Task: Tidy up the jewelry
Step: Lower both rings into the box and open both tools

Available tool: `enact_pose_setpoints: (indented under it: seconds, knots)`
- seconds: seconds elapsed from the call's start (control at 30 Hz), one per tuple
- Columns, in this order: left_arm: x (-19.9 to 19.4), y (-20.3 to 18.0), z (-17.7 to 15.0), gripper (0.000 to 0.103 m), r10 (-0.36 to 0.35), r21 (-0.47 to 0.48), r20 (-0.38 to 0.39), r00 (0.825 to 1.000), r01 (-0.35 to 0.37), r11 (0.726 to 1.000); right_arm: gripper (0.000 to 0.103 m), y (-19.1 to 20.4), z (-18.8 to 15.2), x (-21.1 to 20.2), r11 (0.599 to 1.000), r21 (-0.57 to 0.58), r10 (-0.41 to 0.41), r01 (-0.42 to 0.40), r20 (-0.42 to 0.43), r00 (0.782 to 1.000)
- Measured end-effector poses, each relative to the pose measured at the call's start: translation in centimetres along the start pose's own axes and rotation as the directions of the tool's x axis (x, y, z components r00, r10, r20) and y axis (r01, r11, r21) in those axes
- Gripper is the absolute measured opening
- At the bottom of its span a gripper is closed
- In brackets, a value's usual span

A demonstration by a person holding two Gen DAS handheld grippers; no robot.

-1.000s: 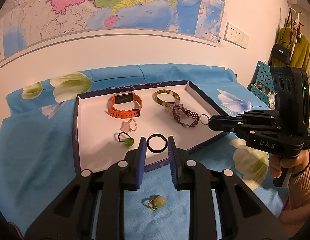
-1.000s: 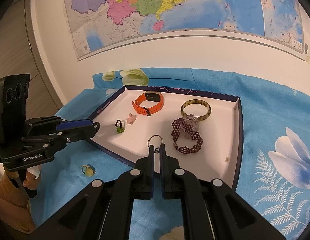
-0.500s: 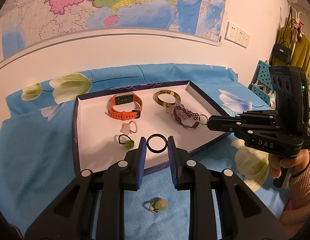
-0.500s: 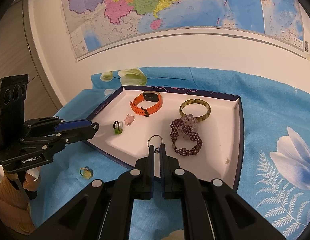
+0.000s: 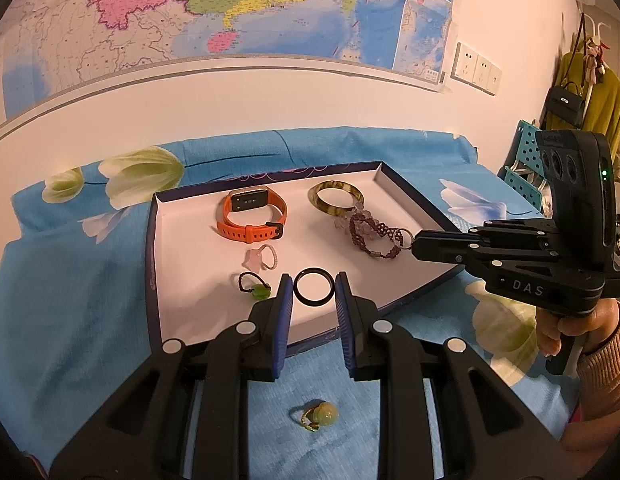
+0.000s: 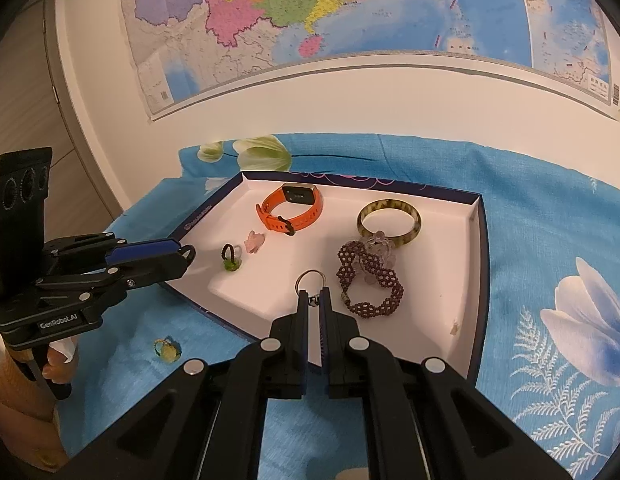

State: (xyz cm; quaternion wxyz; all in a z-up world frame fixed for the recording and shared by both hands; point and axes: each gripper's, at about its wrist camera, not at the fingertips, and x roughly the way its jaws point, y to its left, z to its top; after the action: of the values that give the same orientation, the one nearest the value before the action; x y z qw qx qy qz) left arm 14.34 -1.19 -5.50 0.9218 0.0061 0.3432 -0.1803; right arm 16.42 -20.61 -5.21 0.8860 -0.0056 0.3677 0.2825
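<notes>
- Over the white tray (image 5: 182, 280), the left gripper (image 5: 313, 292) pinches a black ring (image 5: 313, 291) between its blue pads.
- Right gripper (image 6: 314, 300) is clamped on a metal ring (image 6: 310, 280), just beside the maroon beaded bracelet (image 6: 370, 280).
- Green-stone ring (image 5: 320, 414) lies outside on the blue cloth (image 5: 70, 320).

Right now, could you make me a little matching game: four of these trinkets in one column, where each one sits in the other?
Things:
1. black ring
2. silver ring
3. yellow-bead ring
4. orange watch

Places:
A. lying on the blue cloth, outside the tray
B. far part of the tray, lying free
C. between the left gripper fingers
D. at the right gripper tips

Pairs: 1-C, 2-D, 3-A, 4-B
</notes>
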Motion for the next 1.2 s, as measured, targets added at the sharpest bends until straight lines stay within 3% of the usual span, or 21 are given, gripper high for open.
enact_pose_setpoints:
  seconds: [1.2]
  knots:
    - [2.2,0.5,0.7,0.022,0.034,0.007,-0.036,0.999,-0.034,0.999,0.004,-0.8,0.4,1.9,1.000,0.013,-0.020,0.021,-0.040,0.999]
